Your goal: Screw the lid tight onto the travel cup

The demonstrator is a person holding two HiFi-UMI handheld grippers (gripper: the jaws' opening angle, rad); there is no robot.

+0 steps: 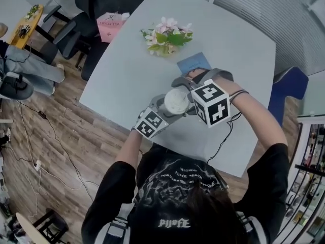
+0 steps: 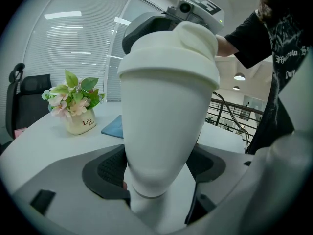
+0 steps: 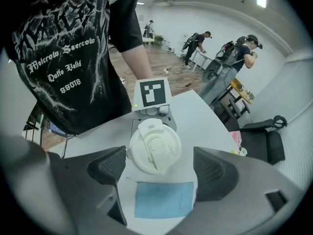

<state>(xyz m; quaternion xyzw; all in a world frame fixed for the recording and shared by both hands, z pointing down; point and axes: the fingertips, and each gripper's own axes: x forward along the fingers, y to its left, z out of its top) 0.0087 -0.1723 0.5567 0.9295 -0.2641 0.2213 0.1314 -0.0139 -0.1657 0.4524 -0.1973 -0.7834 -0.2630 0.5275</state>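
Way off to the left of the travel cup (image 1: 176, 100): wood plank floor (image 1: 61, 151) with black cables (image 1: 51, 136) trailing over it, plus a couple of dark office chairs (image 1: 66, 34). Closer in, up and left of the cup, a pink tea box (image 1: 110, 24) right by the edge of the pale grey table (image 1: 127, 70).

Cup itself white, over the near side of that table, lid (image 3: 155, 146) already sitting on top. Clamped low on its narrow base by the left gripper (image 2: 156, 173), dark pads pressed in from both sides. No telling whether the bottom actually touches the tabletop.

Beyond the cup, a little cream pot of pink and white flowers (image 1: 166, 37). Just past the cup on the right, a flat blue square (image 1: 194, 62), cloth or pad, lying on the table.

Right gripper (image 3: 161, 169) hanging over the cup, aimed down at the lid, jaws spread wide with the lid in the gap but clear of both pads, so nothing gripped.

Right of the cup, past the table edge: a blue seat (image 1: 284, 90) and white slatted blinds (image 1: 264, 19). A few people (image 3: 234, 58) standing well beyond the cup across the room.
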